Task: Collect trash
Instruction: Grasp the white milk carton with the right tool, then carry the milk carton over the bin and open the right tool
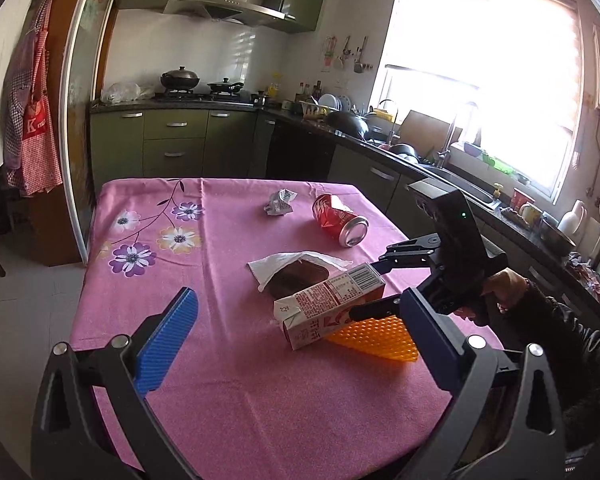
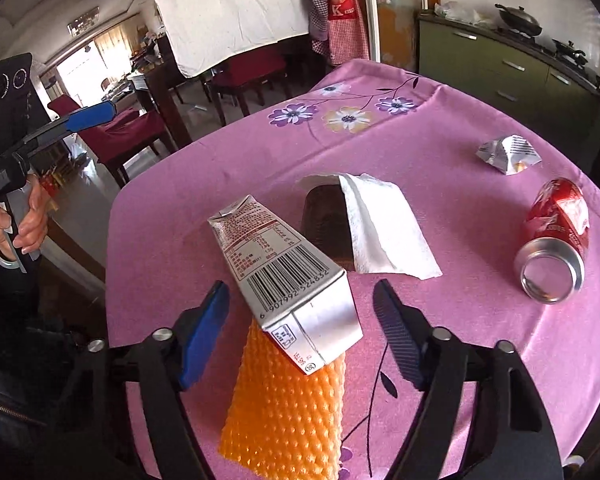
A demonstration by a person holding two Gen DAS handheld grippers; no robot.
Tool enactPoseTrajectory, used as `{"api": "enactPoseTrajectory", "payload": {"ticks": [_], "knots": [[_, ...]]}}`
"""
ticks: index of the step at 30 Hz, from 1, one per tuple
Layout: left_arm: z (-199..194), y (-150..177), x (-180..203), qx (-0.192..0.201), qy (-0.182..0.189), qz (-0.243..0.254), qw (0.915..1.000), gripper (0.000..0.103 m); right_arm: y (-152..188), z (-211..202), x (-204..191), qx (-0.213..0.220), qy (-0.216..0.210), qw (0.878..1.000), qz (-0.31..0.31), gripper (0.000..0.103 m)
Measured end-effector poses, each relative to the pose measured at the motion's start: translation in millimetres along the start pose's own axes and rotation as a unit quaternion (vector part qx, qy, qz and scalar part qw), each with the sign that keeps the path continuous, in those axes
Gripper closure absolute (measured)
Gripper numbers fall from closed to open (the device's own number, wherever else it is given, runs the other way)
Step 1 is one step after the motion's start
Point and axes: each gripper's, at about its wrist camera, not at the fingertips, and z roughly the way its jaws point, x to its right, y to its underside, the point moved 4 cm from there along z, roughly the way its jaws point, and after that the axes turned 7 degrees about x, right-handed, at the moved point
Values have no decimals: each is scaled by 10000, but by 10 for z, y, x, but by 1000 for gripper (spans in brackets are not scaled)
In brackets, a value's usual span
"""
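On the surface, draped in a pink floral tablecloth (image 1: 228,360), lie five pieces of trash. One white-and-red paper drink carton (image 2: 284,264) lies with its near end propped on one orange dimpled plastic piece (image 2: 288,408). Just behind them, one white paper napkin (image 2: 384,228) is draped over a dark brown object (image 2: 324,220). Farther off lie one dented red aluminium can (image 2: 556,236) on its side and one crumpled silver foil wrapper (image 2: 508,154), well apart from the carton.

The right gripper (image 2: 300,328) straddles the carton's near end; its jaws stand partly open with the carton between them, and gaps show on both sides between the blue pads (image 2: 204,332) and the carton.

The left gripper (image 1: 296,336) hangs over the near edge of the surface, its jaws wide apart and holding nothing. One hand (image 2: 28,220) grips its handle.
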Motion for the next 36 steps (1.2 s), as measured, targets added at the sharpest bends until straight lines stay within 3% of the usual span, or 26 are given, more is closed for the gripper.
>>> {"api": "enactPoseTrajectory", "payload": {"ticks": [7, 9, 16, 27, 36], "knots": [[87, 32, -25, -127, -1, -8, 9999, 7, 72, -108, -219, 175, -380, 9991, 0, 43], [87, 30, -30, -126, 19, -51, 9999, 7, 72, -158, -305, 246, -292, 9993, -58, 37], [86, 42, 13, -178, 45, -18, 9998, 7, 53, -10, -395, 201, -32, 9994, -273, 37], [102, 37, 37, -190, 66, 5, 9998, 7, 87, 37, -428, 229, 105, 9990, -378, 62], [121, 33, 44, -224, 76, 17, 9997, 7, 106, -339, -453, 887, 106, 9959, 145, 64]]}}
